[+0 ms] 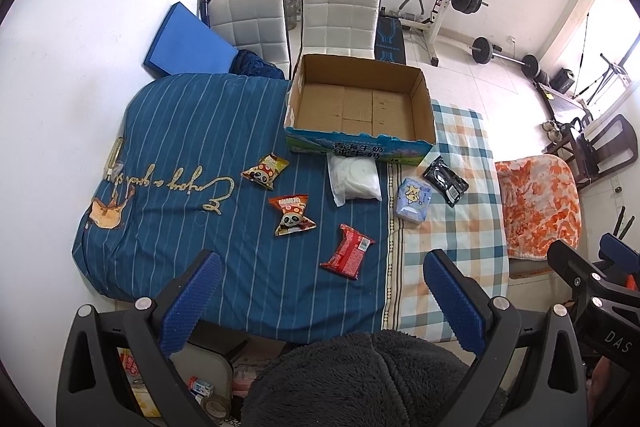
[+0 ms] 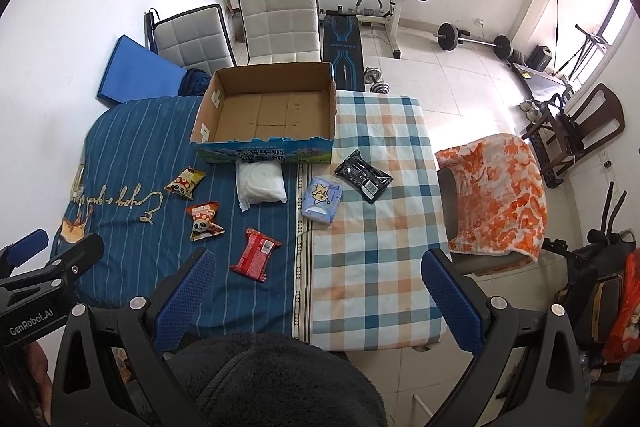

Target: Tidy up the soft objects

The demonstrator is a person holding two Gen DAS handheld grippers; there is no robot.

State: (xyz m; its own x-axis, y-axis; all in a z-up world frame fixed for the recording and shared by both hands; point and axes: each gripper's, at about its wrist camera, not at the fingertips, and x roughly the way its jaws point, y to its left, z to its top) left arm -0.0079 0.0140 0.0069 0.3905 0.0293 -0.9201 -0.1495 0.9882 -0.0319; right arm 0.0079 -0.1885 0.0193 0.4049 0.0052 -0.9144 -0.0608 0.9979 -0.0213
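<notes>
An open, empty cardboard box [image 1: 360, 103] [image 2: 272, 107] stands at the far side of the cloth-covered table. In front of it lie several soft packs: two panda snack bags [image 1: 265, 171] [image 1: 291, 215], a red packet [image 1: 347, 256] [image 2: 255, 254], a white pouch [image 1: 354, 179] [image 2: 260, 185], a light blue tissue pack [image 1: 414, 200] [image 2: 323, 199] and a black pack [image 1: 445, 179] [image 2: 363, 176]. My left gripper [image 1: 324, 291] is open and empty, held above the table's near edge. My right gripper [image 2: 320, 287] is open and empty too, to the right of the left one.
The table has a blue striped cloth [image 1: 192, 155] on the left and a checked cloth [image 2: 376, 227] on the right. A chair with an orange blanket [image 2: 500, 195] stands at the right. Two white chairs [image 1: 340, 15] and a weight bench [image 2: 344, 43] stand behind.
</notes>
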